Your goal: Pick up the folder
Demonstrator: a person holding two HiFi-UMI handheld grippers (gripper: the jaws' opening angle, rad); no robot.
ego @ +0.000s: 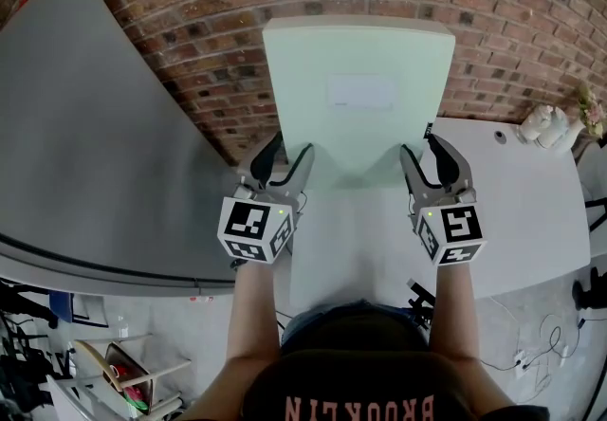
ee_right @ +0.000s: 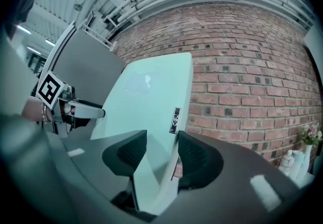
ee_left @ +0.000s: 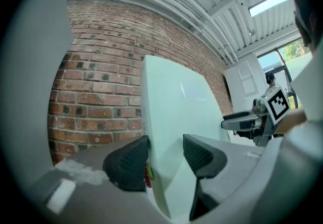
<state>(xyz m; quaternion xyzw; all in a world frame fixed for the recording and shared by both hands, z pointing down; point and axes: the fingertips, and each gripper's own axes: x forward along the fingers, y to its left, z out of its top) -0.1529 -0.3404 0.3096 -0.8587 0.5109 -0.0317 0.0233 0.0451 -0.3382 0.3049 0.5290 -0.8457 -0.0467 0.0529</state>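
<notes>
Against a red brick wall [ego: 190, 11], a pale mint-green folder [ego: 358, 49] stands upright over a white table [ego: 531, 210], its broad face turned toward the person holding it. The left gripper [ego: 291, 148] clamps the lower left corner and the right gripper [ego: 419, 146] clamps the lower right corner. Each gripper's own view shows its two black jaws closed on the folder's thickness, one pad on the front face and one on the back. Gripping both bottom corners looks chosen to share the weight and to stop so wide and tall a board from swinging or twisting, as a single grip would likely allow. Whether the bottom edge rests on the table or hangs just clear of it cannot be told.

The folder is thick and box-like, with smooth, matte, stiff-looking covers and squared corners. A paler rectangular label patch [ego: 360, 92] sits in the middle of the front. A small metal fitting [ee_right: 174, 119] sits on its right-hand edge, just above the right gripper's jaws. The pads [ee_left: 128, 162] are black, rounded and finely ribbed, a rubbery texture that should bite well on the slick cover. Each gripper carries a cube [ego: 254, 229] printed with black and white squares. A plain grey panel [ego: 95, 144] fills the left.
</notes>
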